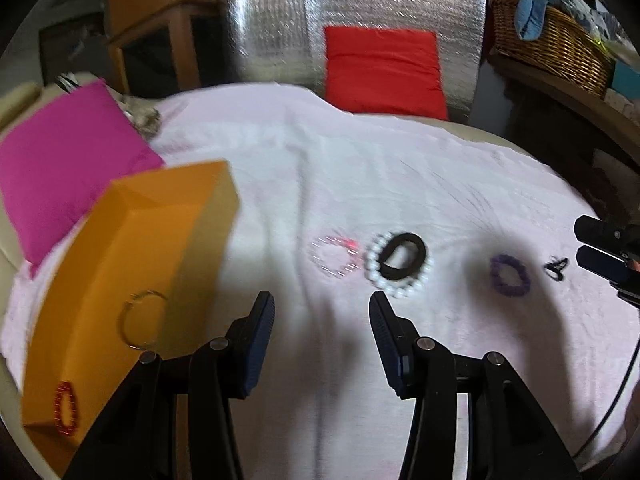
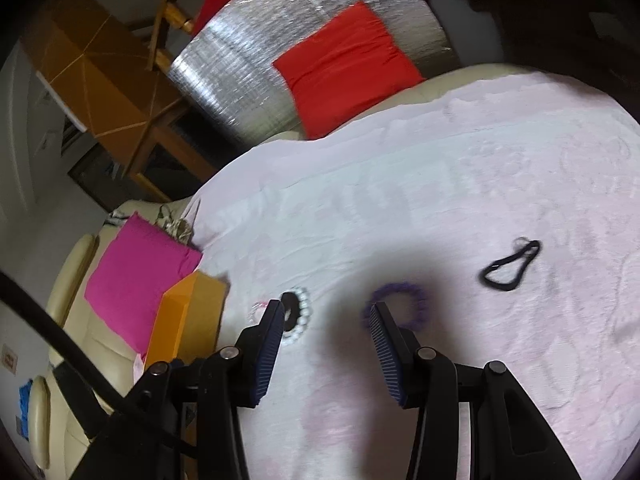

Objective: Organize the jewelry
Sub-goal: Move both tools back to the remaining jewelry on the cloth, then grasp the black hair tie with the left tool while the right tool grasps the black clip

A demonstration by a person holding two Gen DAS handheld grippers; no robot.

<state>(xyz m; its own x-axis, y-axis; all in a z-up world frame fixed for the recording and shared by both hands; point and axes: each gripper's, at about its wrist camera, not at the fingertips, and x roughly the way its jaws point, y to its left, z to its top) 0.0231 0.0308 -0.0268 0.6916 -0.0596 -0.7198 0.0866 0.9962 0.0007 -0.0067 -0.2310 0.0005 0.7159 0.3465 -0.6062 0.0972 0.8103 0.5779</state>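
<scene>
On the pale pink cloth (image 1: 360,168) lie a clear pink bead bracelet (image 1: 334,256), a white pearl bracelet (image 1: 400,270) with a black hair band (image 1: 402,256) on top, a purple bracelet (image 1: 510,276) and a small black cord loop (image 1: 556,270). The orange box (image 1: 132,248) at left holds a silver hoop (image 1: 142,322) and a red bead bracelet (image 1: 66,408). My left gripper (image 1: 320,298) hovers open and empty, short of the pearl bracelet. My right gripper (image 2: 326,306) is open and empty, between the pearl bracelet (image 2: 302,312) and the purple bracelet (image 2: 404,304); the cord loop (image 2: 510,266) lies further right.
A magenta cushion (image 1: 68,168) sits behind the orange box, a red cushion (image 1: 384,68) against silver foil sheeting (image 1: 272,28) at the back. A wicker basket (image 1: 556,48) stands on a shelf at back right, wooden furniture (image 2: 112,80) at back left. A black cable (image 2: 60,332) crosses the right wrist view.
</scene>
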